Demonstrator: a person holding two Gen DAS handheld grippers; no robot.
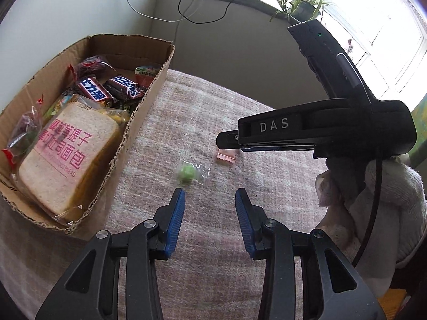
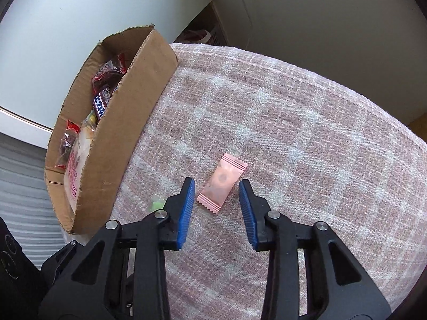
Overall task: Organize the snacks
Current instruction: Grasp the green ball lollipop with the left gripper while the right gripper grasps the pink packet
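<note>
While spread wide over the pink-and-white checked woven cloth (image 2: 293,122), left gripper (image 1: 210,196) released, blue ribbed pads apart, nothing between them. Just ahead of its tips, small green candy in clear crinkled wrapper (image 1: 188,173) flat on the cloth. Right gripper (image 2: 216,188) likewise released and empty, its pads flanking, not touching, the near end of a flat pink foil sachet with crimped ends (image 2: 222,184).

To the left, low brown cardboard box with torn rim (image 1: 149,98), standing on the cloth edge, well filled: wrapped slice of brown bread with pink lettering (image 1: 66,160) toward the near end, two dark chocolate bars (image 1: 109,90) behind it, red-edged clear packets along the far side. In the left wrist view, black body of the right gripper marked DAS (image 1: 320,130) across the upper right, held by a white-gloved hand (image 1: 379,200), potted green plant (image 1: 301,2) on the sill behind.

Sachet's long axis diagonal in the right wrist view, from near-left to far-right; box running lengthwise away from both cameras.

Sachet mostly hidden under the DAS body in the left view, only one crimped end showing. Green candy half covered by the left finger in the right view, blurred. Printing on the sachet too faint to read.
</note>
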